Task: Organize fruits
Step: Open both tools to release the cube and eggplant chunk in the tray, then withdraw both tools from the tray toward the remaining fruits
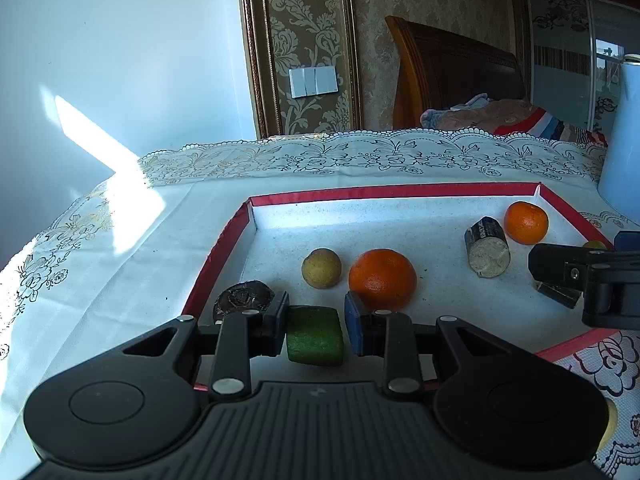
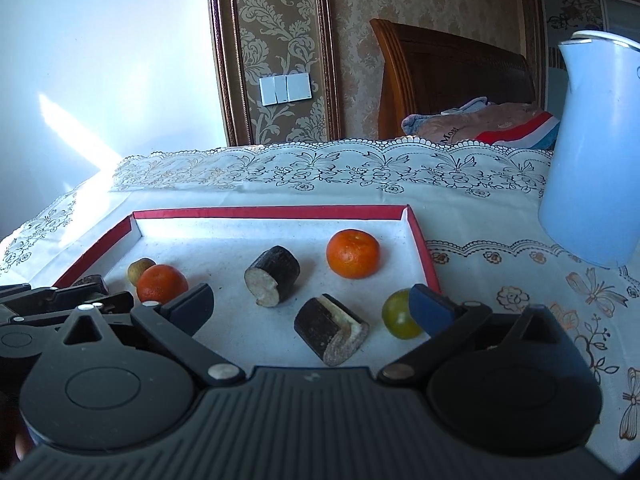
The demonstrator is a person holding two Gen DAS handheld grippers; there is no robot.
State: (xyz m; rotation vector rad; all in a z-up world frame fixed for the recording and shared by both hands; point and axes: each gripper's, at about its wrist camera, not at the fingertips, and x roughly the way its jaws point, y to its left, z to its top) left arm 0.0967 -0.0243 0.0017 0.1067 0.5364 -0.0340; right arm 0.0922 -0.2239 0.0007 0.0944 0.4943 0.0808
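A red-rimmed white tray [image 1: 392, 191] holds the fruit. My left gripper [image 1: 315, 314] is shut on a green block-shaped piece [image 1: 314, 338] over the tray's near left part. Just beyond it lie a small yellowish fruit [image 1: 322, 268] and an orange [image 1: 382, 278]. A second orange [image 2: 353, 253] sits near the far right corner. My right gripper [image 2: 311, 294] is open over the tray's near right part. A dark-skinned cut piece [image 2: 332, 330] lies between its fingers. A green round fruit [image 2: 400, 314] is beside its right finger [image 2: 430, 308]. Another dark cut cylinder [image 2: 274, 274] lies farther in.
A pale blue jug [image 2: 592, 160] stands on the lace tablecloth [image 2: 320, 172] to the right of the tray. A dark brown round thing [image 1: 242, 300] lies in the tray's near left corner. A wooden bed headboard [image 1: 452, 76] stands beyond the table.
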